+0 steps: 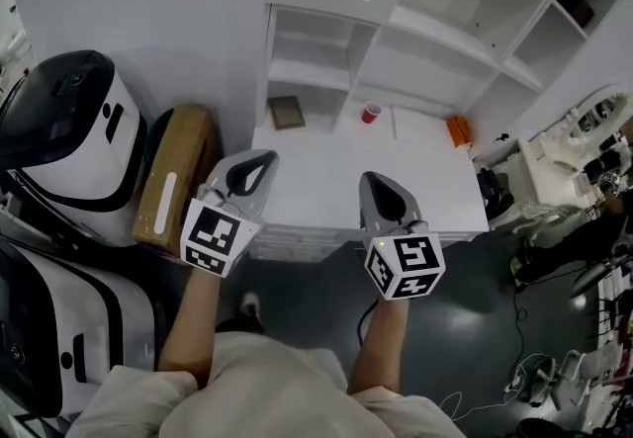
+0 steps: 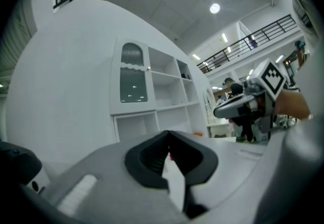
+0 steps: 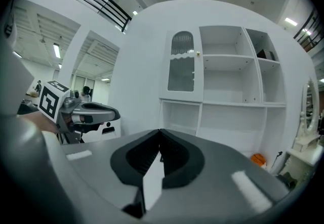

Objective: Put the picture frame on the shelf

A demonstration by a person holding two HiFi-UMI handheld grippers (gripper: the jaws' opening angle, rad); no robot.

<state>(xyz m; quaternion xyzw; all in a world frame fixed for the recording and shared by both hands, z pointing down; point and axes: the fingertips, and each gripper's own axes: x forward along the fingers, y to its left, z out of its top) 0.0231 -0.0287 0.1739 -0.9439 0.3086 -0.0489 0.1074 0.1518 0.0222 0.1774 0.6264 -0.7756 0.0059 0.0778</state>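
Over the near edge of the white table I hold my left gripper and my right gripper side by side, both pointing roughly level at the shelf unit. The jaws of each are pressed together tip to tip with nothing between them, so both hands are empty.

Beyond the gripper tips the tabletop runs back to the shelf unit. The picture frame sits in the unit's bottom-left compartment, at the table's far left, well apart from both grippers. A red cup stands in the next compartment to the right, and an orange thing lies at the table's far right edge.

I judge that this fits two stages. The frame may sit down there waiting to go up onto one of the higher boards. Or that low compartment is the shelf meant, and the frame already lies as the task wants, with my hands clear of it. The pictures do not settle which, so I name no next move.

The frame is small and nearly square, with a dark brown border round a duller grey-brown middle. I cannot tell whether it lies flat or leans against the back.
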